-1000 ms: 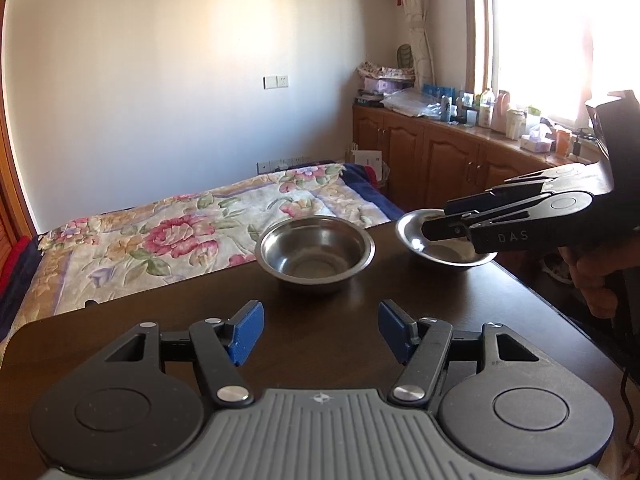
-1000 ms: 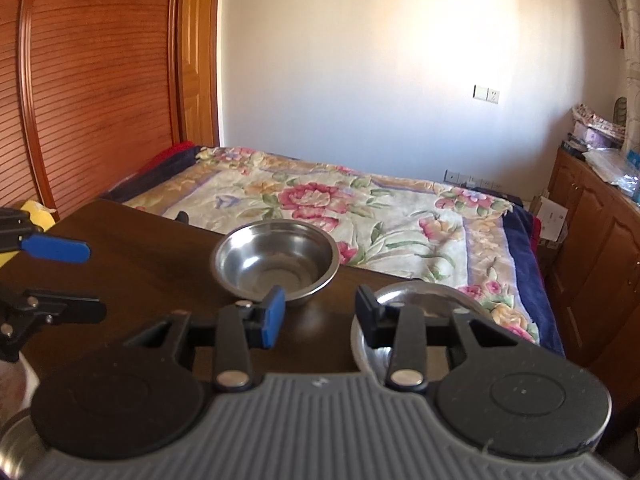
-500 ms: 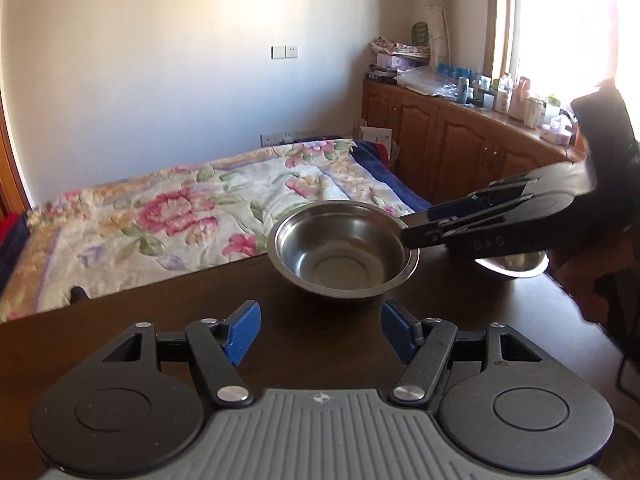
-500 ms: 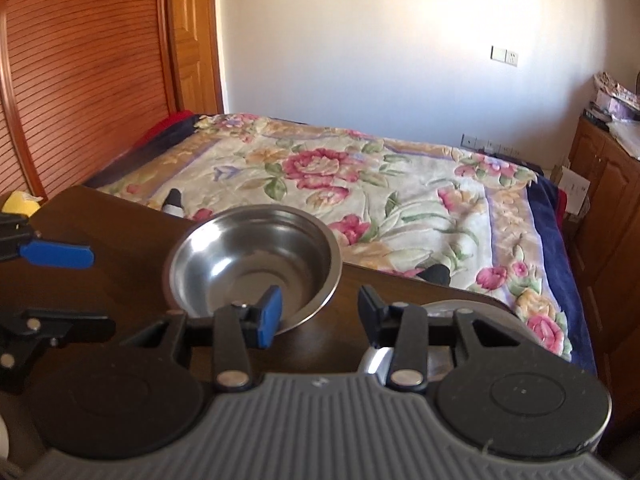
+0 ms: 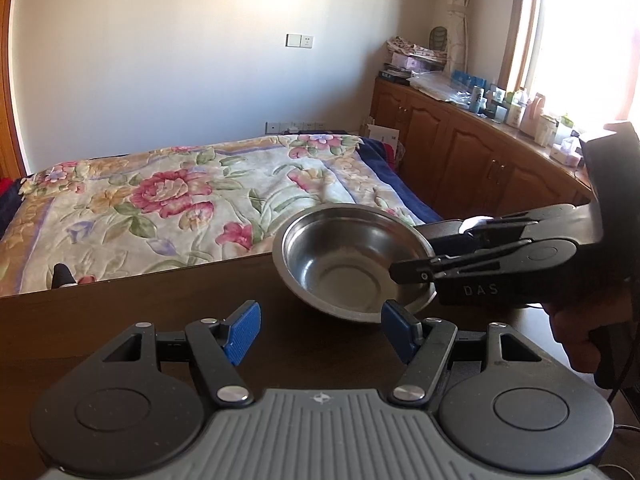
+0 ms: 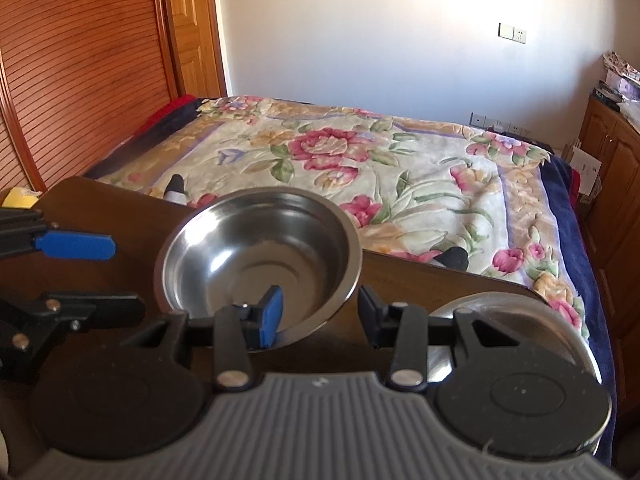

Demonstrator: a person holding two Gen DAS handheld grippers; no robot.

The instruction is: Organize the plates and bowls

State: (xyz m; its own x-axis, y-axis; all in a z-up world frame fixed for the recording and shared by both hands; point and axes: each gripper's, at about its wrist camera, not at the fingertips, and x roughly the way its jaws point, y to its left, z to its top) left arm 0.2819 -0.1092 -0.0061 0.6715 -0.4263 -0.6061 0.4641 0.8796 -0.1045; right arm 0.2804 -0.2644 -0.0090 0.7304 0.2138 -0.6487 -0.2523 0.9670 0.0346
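Right gripper (image 6: 318, 314) straddles the round stainless-steel bowl's (image 6: 256, 256) near rim, jaws spread, apparently to pinch it; left gripper (image 5: 320, 330) hangs open, empty, alongside.

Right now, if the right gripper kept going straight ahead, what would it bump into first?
Most likely the steel bowl: its near rim already sits between the right gripper's open fingers, though depth is hard to judge.

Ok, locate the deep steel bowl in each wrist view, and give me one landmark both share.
Left wrist: the deep steel bowl sits right of centre, the right gripper at its right rim.
Right wrist: the bowl sits centre-left, one blue finger inside its near rim.
Shared landmark: the floral bedspread behind the table.
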